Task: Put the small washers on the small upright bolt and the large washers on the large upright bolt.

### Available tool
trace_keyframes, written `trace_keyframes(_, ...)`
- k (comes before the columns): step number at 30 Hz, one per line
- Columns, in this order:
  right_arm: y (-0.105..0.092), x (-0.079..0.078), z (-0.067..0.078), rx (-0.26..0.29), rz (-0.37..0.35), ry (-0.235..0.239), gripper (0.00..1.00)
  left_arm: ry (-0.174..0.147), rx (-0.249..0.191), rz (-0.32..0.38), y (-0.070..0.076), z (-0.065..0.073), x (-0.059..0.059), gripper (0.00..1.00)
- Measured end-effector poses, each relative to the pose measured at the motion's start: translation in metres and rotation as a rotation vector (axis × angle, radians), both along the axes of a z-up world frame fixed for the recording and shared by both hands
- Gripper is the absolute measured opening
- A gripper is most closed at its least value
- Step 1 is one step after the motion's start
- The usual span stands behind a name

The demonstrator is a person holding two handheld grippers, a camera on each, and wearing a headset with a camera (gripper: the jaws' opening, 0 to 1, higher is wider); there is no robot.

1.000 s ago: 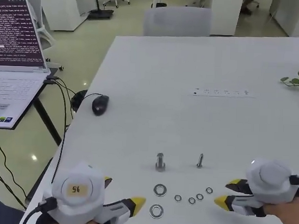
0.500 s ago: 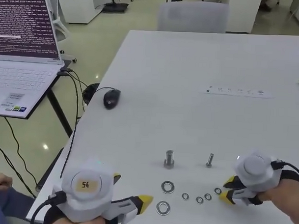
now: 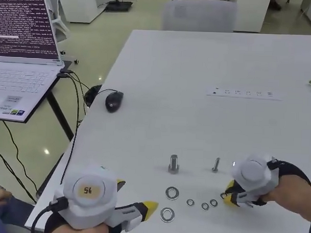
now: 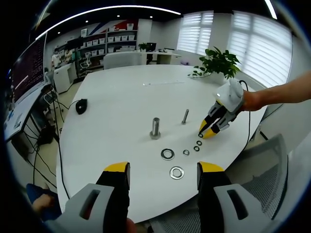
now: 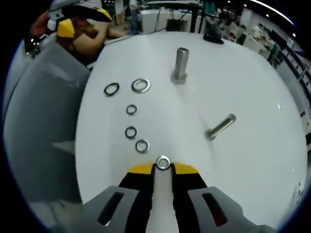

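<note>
The right claw [image 5: 163, 169] had moved in from the right and narrowed its jaws onto the end small washer [image 5: 163, 162], pinching it at the tips. The washers lay close to the counter [image 3: 198, 72]'s near edge, with wide bare surface beyond the large upright bolt [image 3: 174, 163]. In the head view the claw's housing hid that pinch. The small upright bolt [image 3: 215, 165] stood just beyond the claw. The left claw [image 4: 164, 170] hovered open, a large washer [image 4: 177, 172] just ahead.

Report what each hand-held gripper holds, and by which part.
The right hand-held gripper pinches a small washer by its outer rim, between the jaw tips. The left hand-held gripper is open and holds nothing.
</note>
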State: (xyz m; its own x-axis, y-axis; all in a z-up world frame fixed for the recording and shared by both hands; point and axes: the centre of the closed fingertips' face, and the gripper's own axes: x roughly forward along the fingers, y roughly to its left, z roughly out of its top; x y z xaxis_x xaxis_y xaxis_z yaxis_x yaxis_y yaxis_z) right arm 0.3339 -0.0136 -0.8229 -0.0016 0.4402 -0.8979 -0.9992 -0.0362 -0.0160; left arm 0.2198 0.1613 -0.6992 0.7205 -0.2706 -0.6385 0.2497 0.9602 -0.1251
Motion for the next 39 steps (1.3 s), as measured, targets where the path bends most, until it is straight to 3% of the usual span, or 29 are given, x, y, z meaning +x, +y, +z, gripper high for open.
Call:
trace_keyframes(19,0.002,-0.001,-0.002,-0.046,0.066,-0.023,0.15,-0.001,0.000,-0.002,-0.003,0.000,0.002,0.55)
trace_keyframes(31,-0.007,0.002,0.001,0.005,-0.045,-0.011,0.13,-0.005,0.001,0.020,0.006,0.001,-0.001,0.54)
trace_keyframes(36,-0.003,0.018,0.022,0.085,-0.148,-0.016,0.13,-0.006,-0.003,0.024,0.006,0.001,-0.002,0.54)
trace_keyframes(39,-0.001,0.032,0.035,0.107,-0.169,-0.033,0.13,-0.007,-0.004,0.024,0.006,0.002,-0.002,0.54)
